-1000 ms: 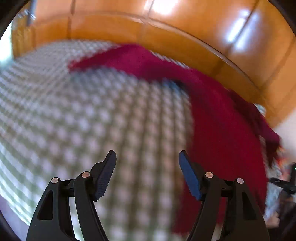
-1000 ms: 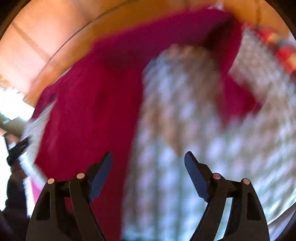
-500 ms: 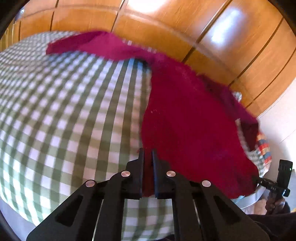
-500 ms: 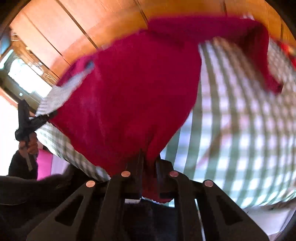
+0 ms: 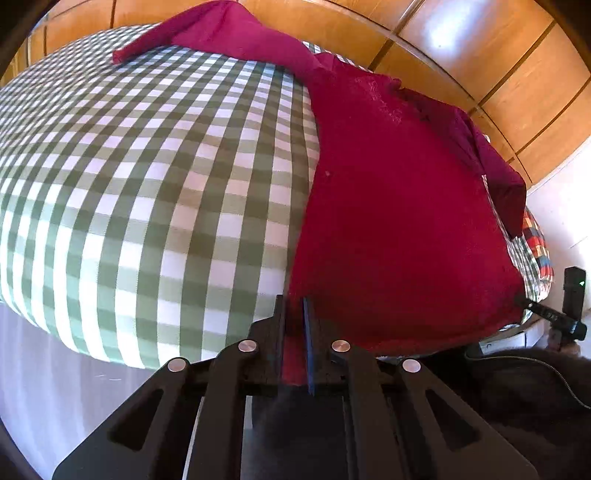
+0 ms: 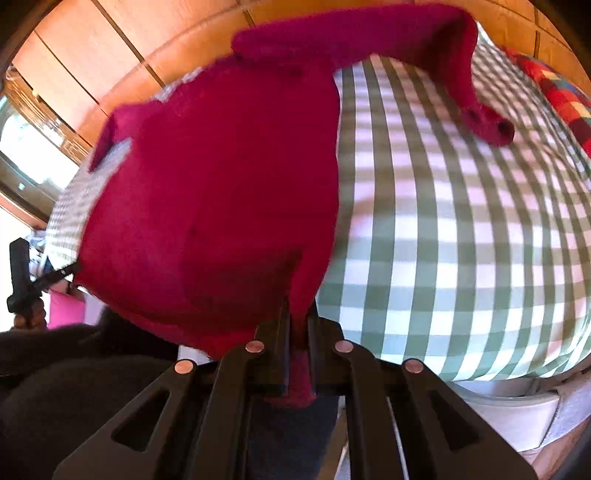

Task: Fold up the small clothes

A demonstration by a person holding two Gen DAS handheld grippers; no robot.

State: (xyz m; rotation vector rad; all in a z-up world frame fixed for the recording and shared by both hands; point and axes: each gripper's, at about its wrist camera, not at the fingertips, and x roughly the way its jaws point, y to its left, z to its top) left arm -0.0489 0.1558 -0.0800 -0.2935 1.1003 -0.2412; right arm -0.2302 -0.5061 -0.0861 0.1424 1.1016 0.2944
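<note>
A red knitted sweater (image 5: 399,206) lies spread on a green-and-white checked bed cover (image 5: 147,184). One sleeve (image 5: 221,33) stretches toward the far side. My left gripper (image 5: 293,306) is shut on the sweater's near hem corner, at the bed's edge. In the right wrist view the same sweater (image 6: 221,184) fills the left half, with its other sleeve (image 6: 480,122) bent across the checked cover (image 6: 461,240). My right gripper (image 6: 299,310) pinches the opposite hem corner. Its jaws are opening slightly, with the cloth still between them and hanging below the pads.
Wooden wardrobe panels (image 5: 480,55) stand behind the bed. A patchwork cushion (image 6: 554,96) lies at the bed's right end. The person's dark clothing (image 5: 517,387) sits close below the hem. The bed's white side (image 5: 55,387) drops away at the near edge.
Both grippers went from wide open above the bed to shut on the sweater's near hem corners. Both then pulled back toward the near edge of the bed, drawing the hem with them.
</note>
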